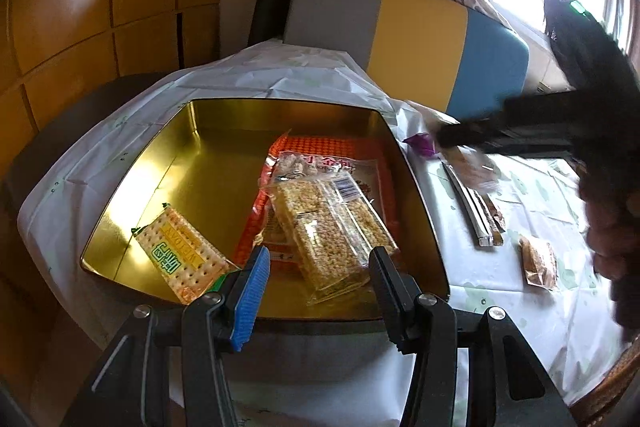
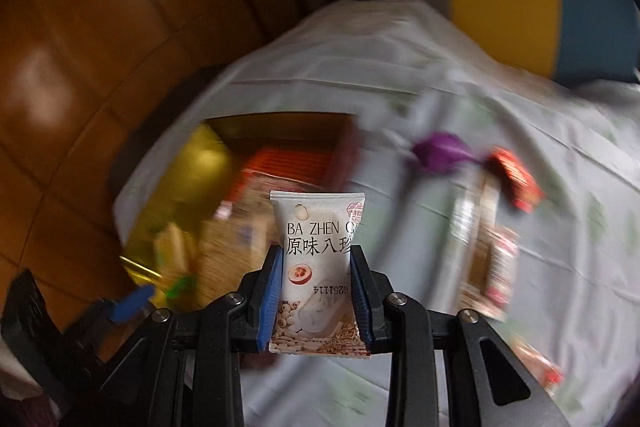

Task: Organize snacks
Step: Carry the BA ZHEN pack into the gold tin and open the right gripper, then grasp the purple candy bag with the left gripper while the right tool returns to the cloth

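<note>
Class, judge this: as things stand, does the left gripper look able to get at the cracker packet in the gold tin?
Probably yes. The left gripper is open and empty, the cracker packet lies uncovered in the gold tin just ahead, with nothing between.

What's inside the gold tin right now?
The gold tin holds a cracker pack, clear-wrapped puffed-rice bars and an orange packet beneath them. The bars cover most of that packet, so anything under it is hidden.

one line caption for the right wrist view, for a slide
Right gripper shut on a white snack packet, carried over the cloth-covered table toward the gold tin.
</note>
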Demonstrator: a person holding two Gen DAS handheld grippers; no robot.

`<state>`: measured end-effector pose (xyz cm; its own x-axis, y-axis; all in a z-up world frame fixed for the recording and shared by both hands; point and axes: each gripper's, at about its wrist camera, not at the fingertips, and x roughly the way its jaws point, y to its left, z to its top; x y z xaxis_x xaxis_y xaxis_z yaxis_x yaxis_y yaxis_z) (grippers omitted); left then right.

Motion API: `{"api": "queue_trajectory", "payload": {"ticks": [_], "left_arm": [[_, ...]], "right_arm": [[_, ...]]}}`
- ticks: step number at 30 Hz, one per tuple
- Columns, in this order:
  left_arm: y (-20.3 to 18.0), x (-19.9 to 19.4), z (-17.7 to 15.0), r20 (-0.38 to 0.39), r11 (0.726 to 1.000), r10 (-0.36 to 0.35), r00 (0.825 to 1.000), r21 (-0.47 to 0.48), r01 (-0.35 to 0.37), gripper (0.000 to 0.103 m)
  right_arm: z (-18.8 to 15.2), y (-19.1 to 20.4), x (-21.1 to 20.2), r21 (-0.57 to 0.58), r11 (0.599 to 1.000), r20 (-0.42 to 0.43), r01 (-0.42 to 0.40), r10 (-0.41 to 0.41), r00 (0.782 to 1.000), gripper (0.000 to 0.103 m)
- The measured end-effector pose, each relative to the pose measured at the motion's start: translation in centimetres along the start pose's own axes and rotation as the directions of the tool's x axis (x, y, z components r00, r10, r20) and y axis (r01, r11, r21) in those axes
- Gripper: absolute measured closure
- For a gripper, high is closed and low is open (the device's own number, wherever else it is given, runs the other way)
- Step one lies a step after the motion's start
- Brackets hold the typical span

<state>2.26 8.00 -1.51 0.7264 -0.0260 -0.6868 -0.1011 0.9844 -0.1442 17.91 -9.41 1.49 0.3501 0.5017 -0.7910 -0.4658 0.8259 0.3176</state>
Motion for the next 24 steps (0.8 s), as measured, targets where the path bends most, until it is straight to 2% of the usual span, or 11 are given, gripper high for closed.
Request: {"api": "queue_trajectory", "payload": {"ticks": [3,7,10,12,19,24], "left_arm": [[0.5,0.1,0.0,-0.002,1.000,0.003,1.000,-0.014,-0.003,0.051],[1.0,0.2,0.0,-0.003,1.000,0.004,1.000,-0.030,-0.004,0.051],[1.3,0.4,0.0,-0.005,0.999,0.005,1.000,-0.042,-0.005,0.051],[1.4,0.5,0.0,-0.009,0.999,0.007,1.000,-0.048,-0.007,0.051],[1.2,0.4,-0.1,-0.007,0.999,0.007,1.000,-0.037,-0.007,0.051],[0.4,0.3,-0.3,-0.011,1.000,0.001,1.000,-0.018,-0.001,0.051]], "right_arm": [[1.7,2.8,2.8,-0.009,0.999,-0.020,-0.053,0.053,0.998,0.070],[2.9,4.0,5.8,-0.005,1.000,-0.022,0.023,-0.023,1.000,0.066],[3.0,3.4,6.9,0.015,0.999,-0.058,0.034,-0.033,0.998,0.063],[2.7,3.2,6.8,0.020,0.999,-0.055,0.032,-0.031,0.998,0.058],[1.4,1.8,4.6,0.017,0.999,-0.022,0.043,-0.043,0.999,0.058],[-0.4,-1.0,1.5,0.022,0.994,0.004,0.111,-0.112,0.994,0.058]]}}
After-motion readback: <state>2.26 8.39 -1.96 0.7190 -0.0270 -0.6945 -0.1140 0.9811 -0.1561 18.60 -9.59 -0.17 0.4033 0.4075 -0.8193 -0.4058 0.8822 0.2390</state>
